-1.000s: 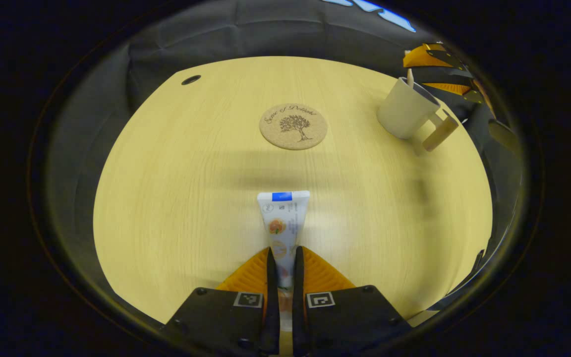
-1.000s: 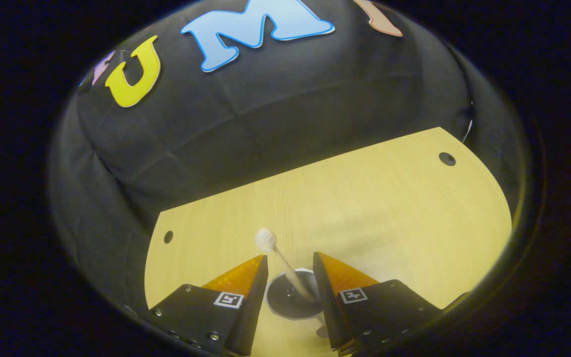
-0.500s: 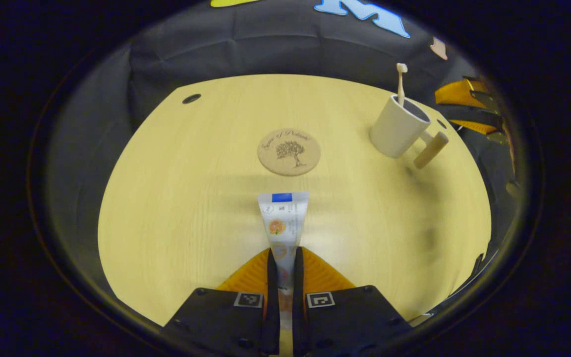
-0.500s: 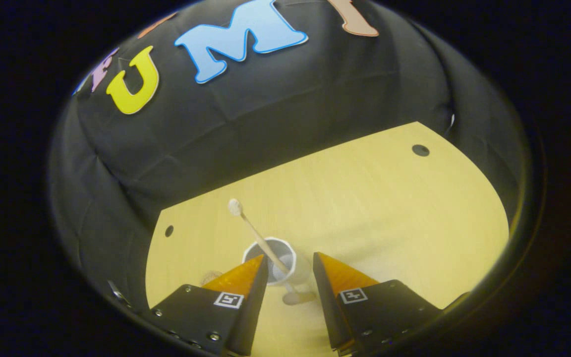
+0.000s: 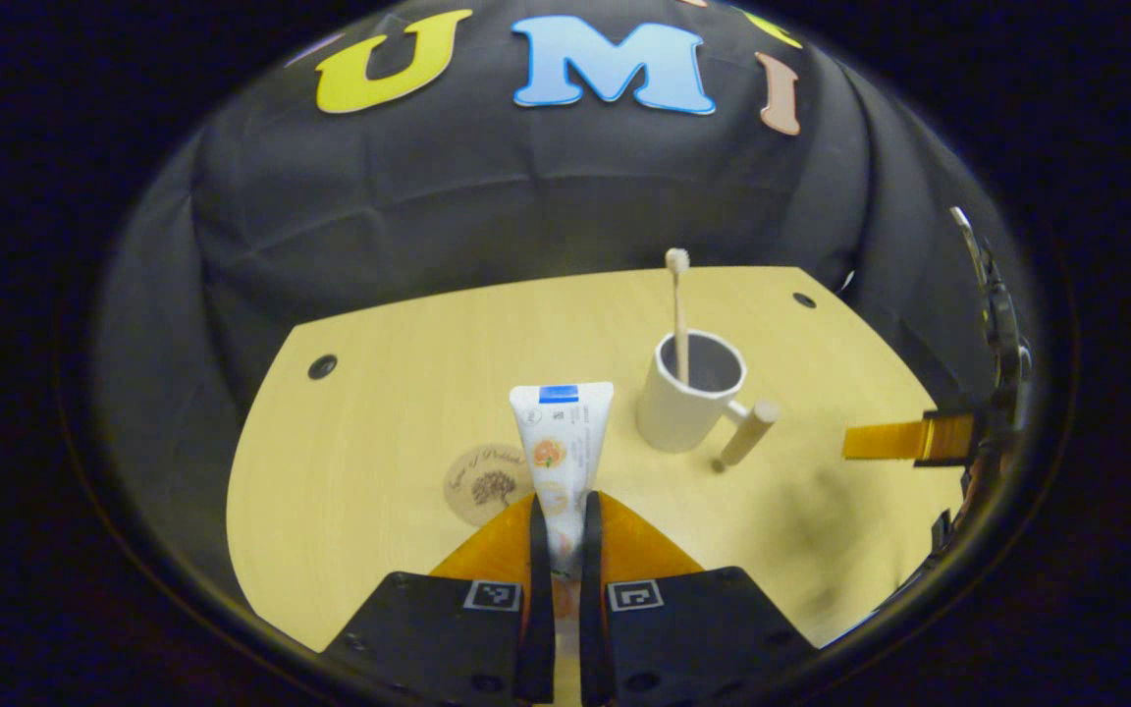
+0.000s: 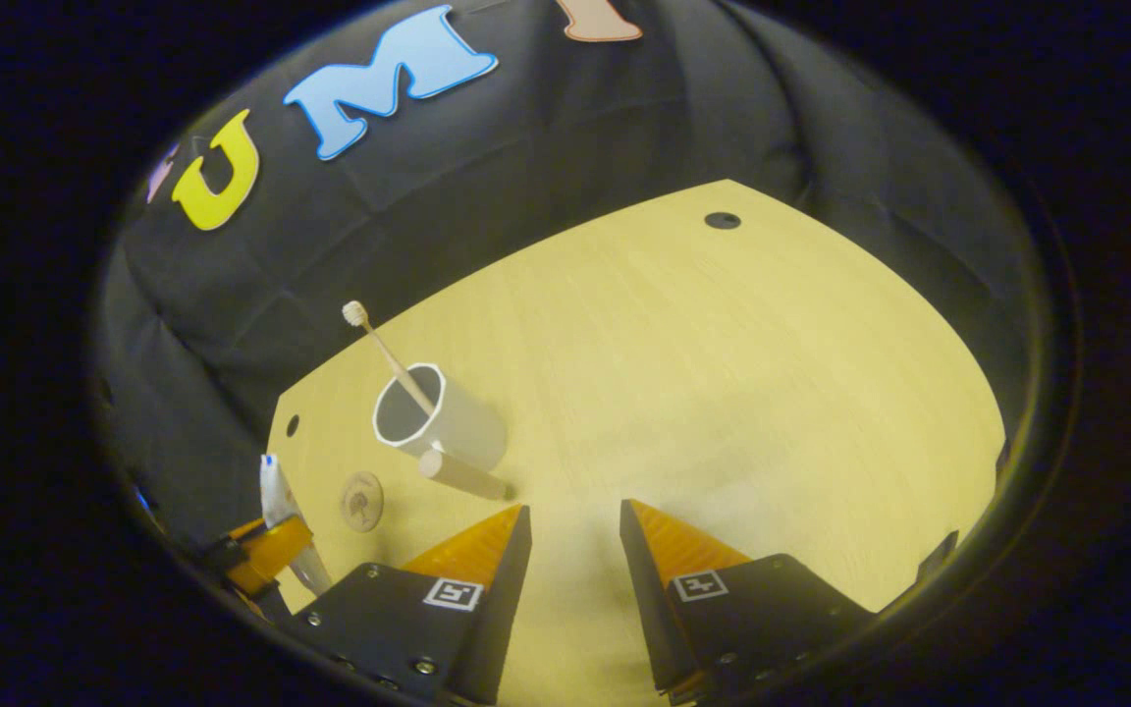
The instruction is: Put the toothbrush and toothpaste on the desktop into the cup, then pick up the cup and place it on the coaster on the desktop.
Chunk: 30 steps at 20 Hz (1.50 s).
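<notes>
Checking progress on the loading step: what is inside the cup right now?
The toothbrush stands in the cup, bristles up. Its lower end and the cup's bottom are hidden by the wall.

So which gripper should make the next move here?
Left. The left gripper already grips the toothpaste, and the cup stands just ahead. The right gripper is open, holding nothing.

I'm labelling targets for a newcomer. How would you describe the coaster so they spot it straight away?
On the pale wooden desktop, look left of the white cup that holds the toothbrush. The coaster is the flat round cork disc printed with a dark tree, lying beside it.
</notes>
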Tool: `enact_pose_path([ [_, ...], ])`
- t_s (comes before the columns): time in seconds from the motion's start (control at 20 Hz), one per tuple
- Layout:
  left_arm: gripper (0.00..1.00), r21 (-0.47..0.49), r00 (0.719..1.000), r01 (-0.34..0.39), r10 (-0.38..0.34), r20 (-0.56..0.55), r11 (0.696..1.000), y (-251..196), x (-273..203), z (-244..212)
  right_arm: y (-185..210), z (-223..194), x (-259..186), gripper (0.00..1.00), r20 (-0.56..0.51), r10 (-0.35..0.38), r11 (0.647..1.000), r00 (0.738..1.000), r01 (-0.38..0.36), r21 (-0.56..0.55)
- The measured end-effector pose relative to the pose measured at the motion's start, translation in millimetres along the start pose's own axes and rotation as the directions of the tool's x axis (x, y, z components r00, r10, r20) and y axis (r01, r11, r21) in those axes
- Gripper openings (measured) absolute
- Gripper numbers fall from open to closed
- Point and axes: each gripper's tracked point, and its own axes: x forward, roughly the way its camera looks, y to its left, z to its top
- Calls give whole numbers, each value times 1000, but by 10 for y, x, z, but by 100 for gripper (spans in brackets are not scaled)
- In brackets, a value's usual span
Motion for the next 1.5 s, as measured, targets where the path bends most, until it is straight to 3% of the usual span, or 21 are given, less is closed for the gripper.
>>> enact_pose_path([
  [0.15, 18, 116, 995, 46, -56, 82, 992, -324, 46, 512, -147, 9, -113, 55, 17, -20, 999, 1000, 19, 31],
  [0.35, 18, 276, 981, 90, -133, 143, 957, -757, 448, 828, -350, 57, -239, 55, 38, -43, 997, 998, 40, 60],
  [0.7, 18, 422, 959, 102, -203, 200, 901, -1064, 1029, 1250, -700, -109, -501, 55, 35, -92, 991, 995, 88, 105],
  [0.9, 18, 450, 952, 99, -216, 216, 888, -1148, 1208, 1298, -914, -206, -595, 55, 11, -126, 985, 992, 124, 119],
  [1.3, 18, 407, 956, 24, -140, 258, 913, -1039, 1625, 1301, -1057, -183, -635, 55, -13, -139, 985, 990, 139, 102],
  [1.4, 18, 388, 959, 53, -155, 236, 920, -1057, 1685, 1199, -1052, -182, -613, 55, -22, -135, 987, 991, 137, 87],
  [1.5, 24, 356, 959, 84, -172, 224, 931, -1096, 1682, 1115, -1026, -167, -612, 55, -31, -130, 988, 991, 132, 74],
])
